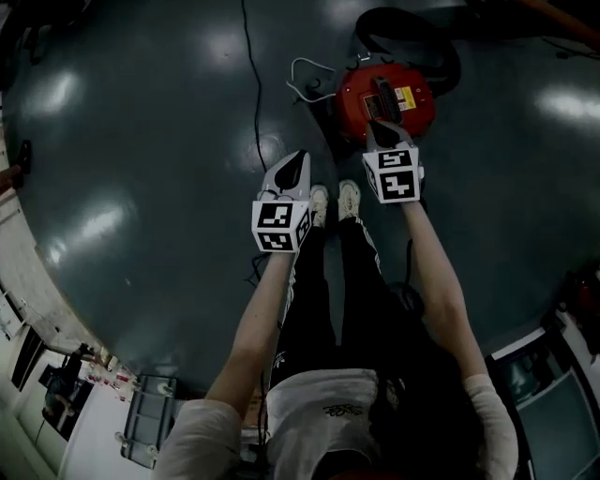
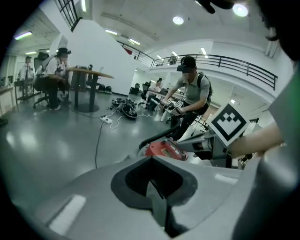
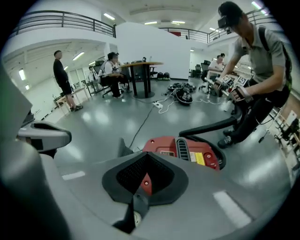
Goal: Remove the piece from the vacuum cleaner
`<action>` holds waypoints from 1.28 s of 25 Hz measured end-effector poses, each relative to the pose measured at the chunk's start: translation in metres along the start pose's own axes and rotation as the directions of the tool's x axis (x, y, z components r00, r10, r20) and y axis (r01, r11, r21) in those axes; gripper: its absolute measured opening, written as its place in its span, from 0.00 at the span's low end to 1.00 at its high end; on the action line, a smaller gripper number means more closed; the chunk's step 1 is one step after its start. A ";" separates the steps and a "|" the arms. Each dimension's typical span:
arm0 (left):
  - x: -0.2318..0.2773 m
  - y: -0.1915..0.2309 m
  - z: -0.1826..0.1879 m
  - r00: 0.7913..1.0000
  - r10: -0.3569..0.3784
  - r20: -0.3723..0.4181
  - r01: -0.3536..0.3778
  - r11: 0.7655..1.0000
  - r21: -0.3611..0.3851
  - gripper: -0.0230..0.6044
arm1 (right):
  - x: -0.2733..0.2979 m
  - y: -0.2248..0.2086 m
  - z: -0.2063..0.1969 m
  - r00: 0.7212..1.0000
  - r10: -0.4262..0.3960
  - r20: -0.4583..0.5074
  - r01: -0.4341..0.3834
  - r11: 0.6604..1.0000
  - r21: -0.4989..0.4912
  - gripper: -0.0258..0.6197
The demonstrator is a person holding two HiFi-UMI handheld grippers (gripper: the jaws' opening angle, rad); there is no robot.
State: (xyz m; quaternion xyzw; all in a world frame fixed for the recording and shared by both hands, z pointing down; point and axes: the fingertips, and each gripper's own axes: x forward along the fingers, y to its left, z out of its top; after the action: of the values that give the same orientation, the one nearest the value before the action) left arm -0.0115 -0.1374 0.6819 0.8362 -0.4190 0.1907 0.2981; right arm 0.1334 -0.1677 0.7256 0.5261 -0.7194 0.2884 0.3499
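Closest in, a white shirt (image 1: 328,412) and two bare forearms stretching forward. Beyond those, a wide sweep of glossy dark floor (image 1: 141,141).

On that floor, up and to the right, the red vacuum cleaner (image 1: 386,98). Sits just ahead of a pair of white shoes (image 1: 349,197), with a black hose (image 1: 412,28) looping round behind and a yellow label (image 1: 406,98) on top.

Next down in size, the left hand-held gripper (image 1: 296,165). Hangs over bare floor left of the shoes, apart from the vacuum cleaner, jaws pressed together with nothing in them.

Then the right hand-held gripper (image 1: 382,127). Points its tip at the near rim of the red body, jaws likewise closed and empty. Cannot tell whether tip and rim touch. Shows the red lid just past its tip in its own view.

Smaller now: a thin black cable (image 1: 255,94) running off across the floor, left of the vacuum cleaner. A white cord (image 1: 309,80) curled just beside the red body.
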 end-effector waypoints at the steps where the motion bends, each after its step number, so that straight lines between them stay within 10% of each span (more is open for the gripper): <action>1: 0.011 0.006 -0.015 1.000 0.006 -0.025 -0.007 1.000 -0.020 0.04 | 0.018 -0.002 -0.007 1.000 0.007 -0.031 -0.007 1.000 0.000 0.08; 16: 0.077 -0.022 -0.171 0.921 -0.011 -0.391 -0.086 0.970 -0.229 0.51 | 0.074 0.006 -0.039 0.938 0.061 -0.341 -0.053 0.998 0.031 0.08; 21: 0.081 -0.010 -0.184 0.874 0.041 -0.484 -0.147 0.972 -0.184 0.38 | 0.071 0.008 -0.037 0.941 0.070 -0.332 -0.061 0.997 0.039 0.08; 25: 0.079 -0.018 -0.182 0.873 0.030 -0.487 -0.085 0.992 -0.091 0.13 | 0.070 0.006 -0.037 0.946 0.063 -0.318 -0.052 0.998 0.041 0.08; 32: 0.079 -0.010 -0.183 0.883 0.045 -0.468 -0.102 0.990 -0.099 0.07 | 0.074 0.005 -0.038 0.951 0.056 -0.305 -0.048 0.998 0.036 0.08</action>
State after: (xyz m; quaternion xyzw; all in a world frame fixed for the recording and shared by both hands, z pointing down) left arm 0.0291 -0.0588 0.8603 0.7302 -0.3775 0.3709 0.4321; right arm 0.1209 -0.1773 0.8075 0.4609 -0.6661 0.3856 0.4418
